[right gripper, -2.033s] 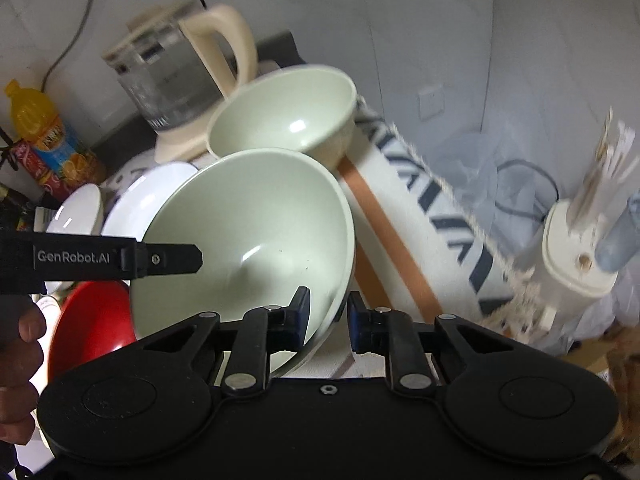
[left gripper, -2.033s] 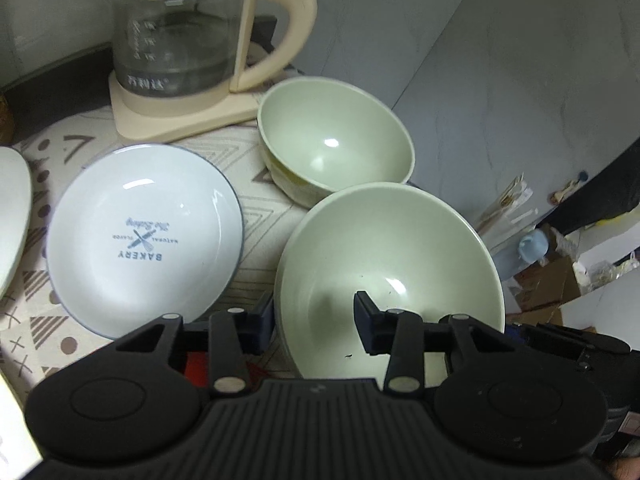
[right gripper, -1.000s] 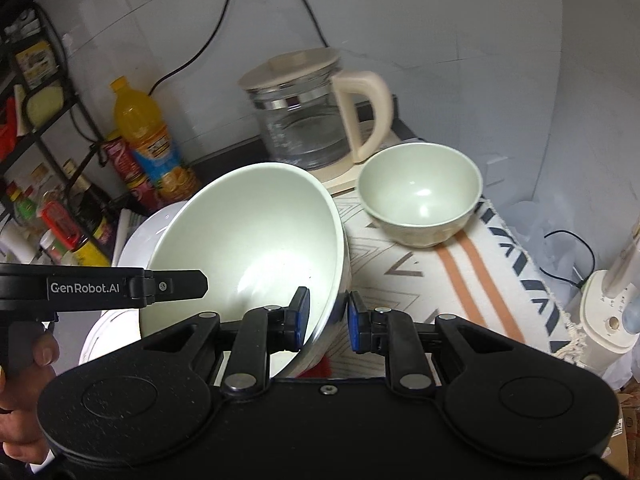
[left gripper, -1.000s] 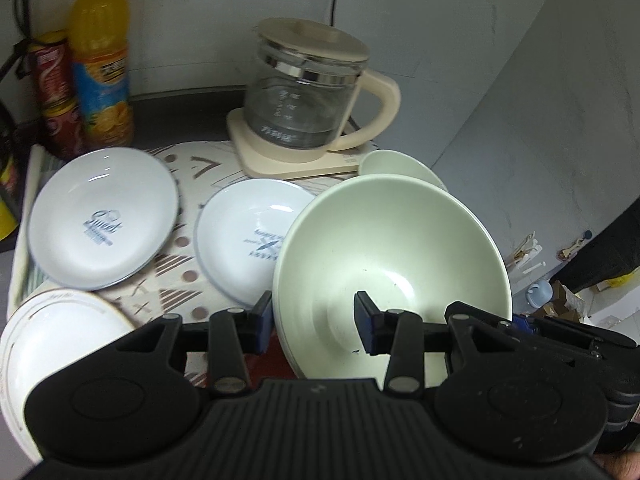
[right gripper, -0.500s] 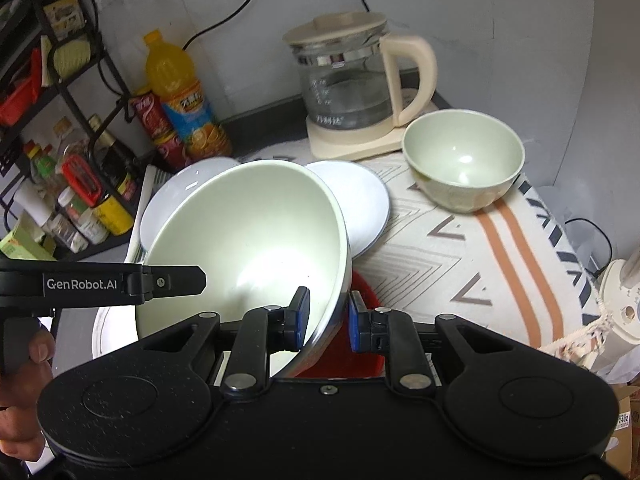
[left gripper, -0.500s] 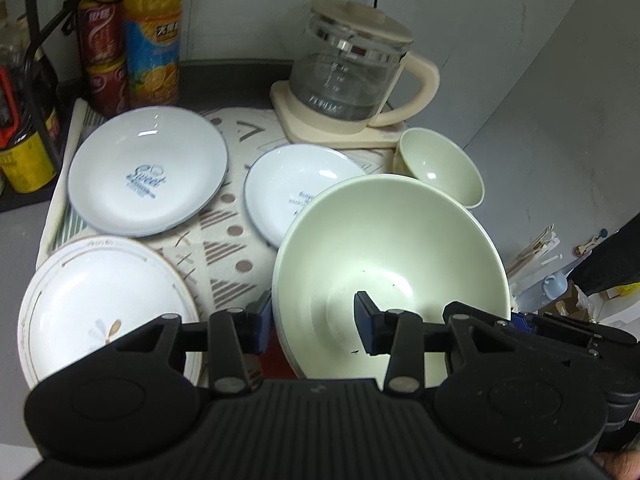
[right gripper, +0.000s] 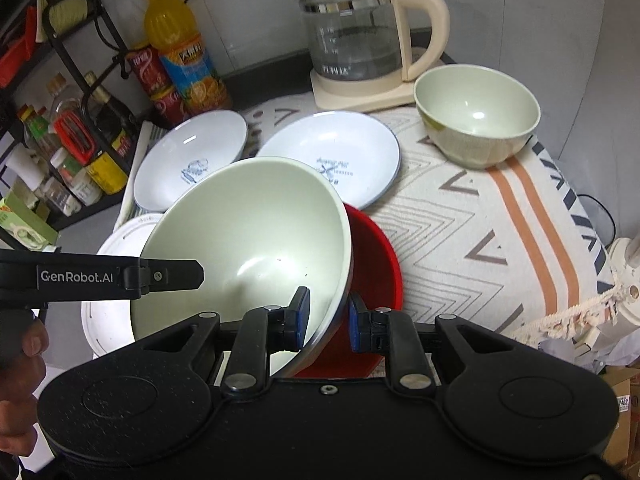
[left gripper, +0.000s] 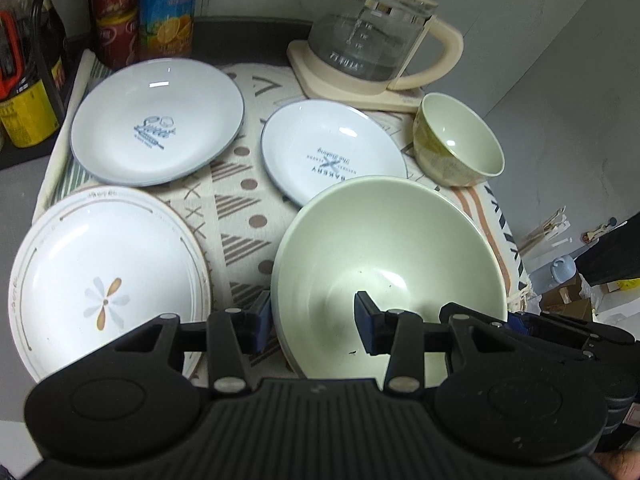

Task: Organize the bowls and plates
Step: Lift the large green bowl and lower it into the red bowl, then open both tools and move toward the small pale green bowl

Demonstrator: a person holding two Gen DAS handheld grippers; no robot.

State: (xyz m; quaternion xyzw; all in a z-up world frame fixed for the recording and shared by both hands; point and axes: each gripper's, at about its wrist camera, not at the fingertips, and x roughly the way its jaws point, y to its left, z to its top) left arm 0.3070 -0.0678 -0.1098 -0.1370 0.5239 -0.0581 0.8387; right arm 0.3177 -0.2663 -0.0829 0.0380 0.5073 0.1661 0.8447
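Patterned cloth [right gripper: 460,216] lies under scattered plates. Both my left gripper [left gripper: 308,320] and right gripper [right gripper: 326,314] clench the large pale-green ceramic bowl [right gripper: 248,240] over a red bowl [right gripper: 376,256] below; the small green bowl [right gripper: 476,112] ahead remains unstacked.

The large green bowl [right gripper: 248,236] hides most of the red bowl [right gripper: 376,264]; at eleven o'clock, bottle [left gripper: 170,4] tops are cropped.
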